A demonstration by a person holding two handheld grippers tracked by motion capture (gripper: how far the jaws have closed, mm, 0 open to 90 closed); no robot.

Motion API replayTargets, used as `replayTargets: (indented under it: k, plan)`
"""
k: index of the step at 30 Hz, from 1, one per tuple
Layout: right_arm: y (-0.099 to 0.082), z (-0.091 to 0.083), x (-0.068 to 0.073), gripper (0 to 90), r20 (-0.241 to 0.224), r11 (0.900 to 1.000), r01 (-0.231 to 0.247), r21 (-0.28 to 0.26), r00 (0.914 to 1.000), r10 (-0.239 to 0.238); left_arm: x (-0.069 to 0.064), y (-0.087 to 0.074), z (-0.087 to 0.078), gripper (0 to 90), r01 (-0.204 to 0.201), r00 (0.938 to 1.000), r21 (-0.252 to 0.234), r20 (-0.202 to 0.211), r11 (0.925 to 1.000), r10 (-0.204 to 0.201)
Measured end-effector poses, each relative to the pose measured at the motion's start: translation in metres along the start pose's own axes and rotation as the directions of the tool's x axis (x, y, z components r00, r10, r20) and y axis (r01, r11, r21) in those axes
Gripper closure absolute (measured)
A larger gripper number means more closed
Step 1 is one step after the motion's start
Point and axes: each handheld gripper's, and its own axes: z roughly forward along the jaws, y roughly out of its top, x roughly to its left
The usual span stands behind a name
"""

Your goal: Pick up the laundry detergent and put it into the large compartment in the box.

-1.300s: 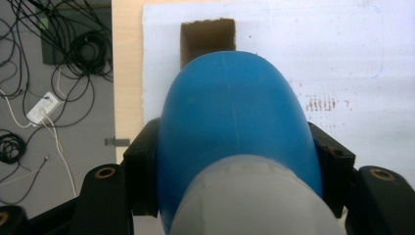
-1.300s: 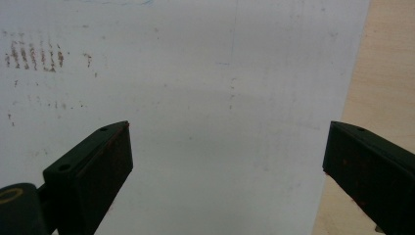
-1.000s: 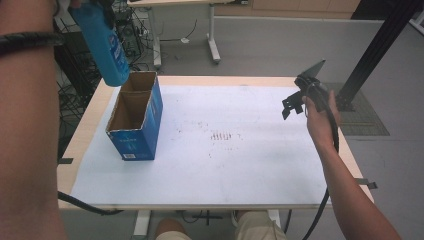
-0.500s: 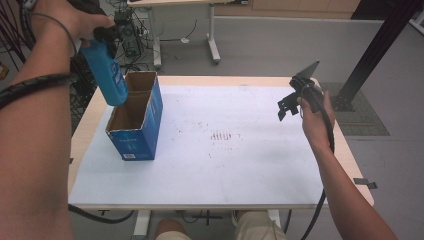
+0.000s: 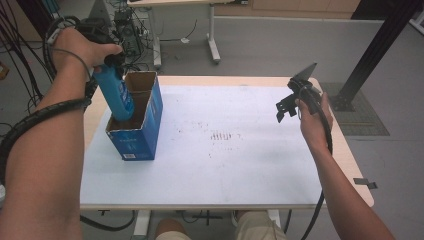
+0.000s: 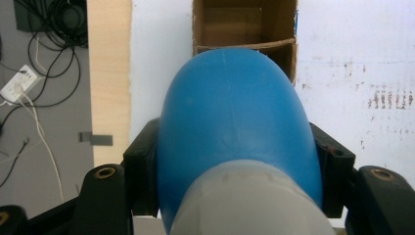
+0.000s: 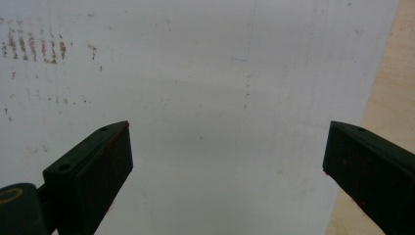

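Note:
A blue bottle [image 5: 116, 97] stands tilted with its lower end inside an open cardboard box [image 5: 145, 137] that has blue sides, at the table's left. My left gripper [image 5: 109, 59] is shut on the bottle's upper part, above the box. In the left gripper view the bottle [image 6: 235, 122] sits between both black pads [image 6: 142, 166], and the box [image 6: 288, 24] lies just beyond it with a cardboard divider across its opening. My right gripper [image 5: 286, 107] hovers over the table's right side. Its jaws [image 7: 227, 161] are open, with nothing between them.
A white sheet [image 5: 240, 165] covers the wooden table and has brown smudges [image 5: 220, 135] near its middle. Bare wood edge [image 7: 391, 83] runs along the right. Cables [image 6: 44, 93] lie on the floor to the left. A black post [image 5: 375, 55] stands at the back right.
My left hand has come down, lowering the blue bottle from above the box into its opening. The right hand has stayed almost still.

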Motion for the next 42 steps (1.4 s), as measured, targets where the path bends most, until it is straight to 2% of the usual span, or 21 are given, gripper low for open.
replayTargets:
  k: [14, 29, 38, 42]
  plan:
    - [0.001, 0.003, 0.000, 4.4, -0.004, 1.0000, -0.001, 0.004, 1.0000, 0.001, -0.011, -0.003, 0.047, 37.1, -0.042, 0.9991, 0.034, -0.009, 0.9985, 0.042]
    - [0.001, 0.008, -0.002, 4.4, 0.000, 0.9998, -0.003, 0.018, 1.0000, 0.003, -0.016, -0.006, 0.094, 37.1, -0.034, 0.9994, 0.066, -0.003, 0.9973, 0.034]
    - [0.001, 0.010, -0.006, 4.4, 0.000, 0.9998, -0.006, 0.020, 1.0000, 0.006, -0.018, -0.005, 0.110, 37.1, -0.049, 0.9988, 0.078, -0.004, 0.9958, 0.049]
    - [0.002, 0.012, -0.006, 4.4, -0.003, 0.9997, -0.008, 0.024, 1.0000, 0.008, -0.018, -0.006, 0.115, 37.1, -0.044, 0.9990, 0.077, -0.002, 0.9960, 0.044]
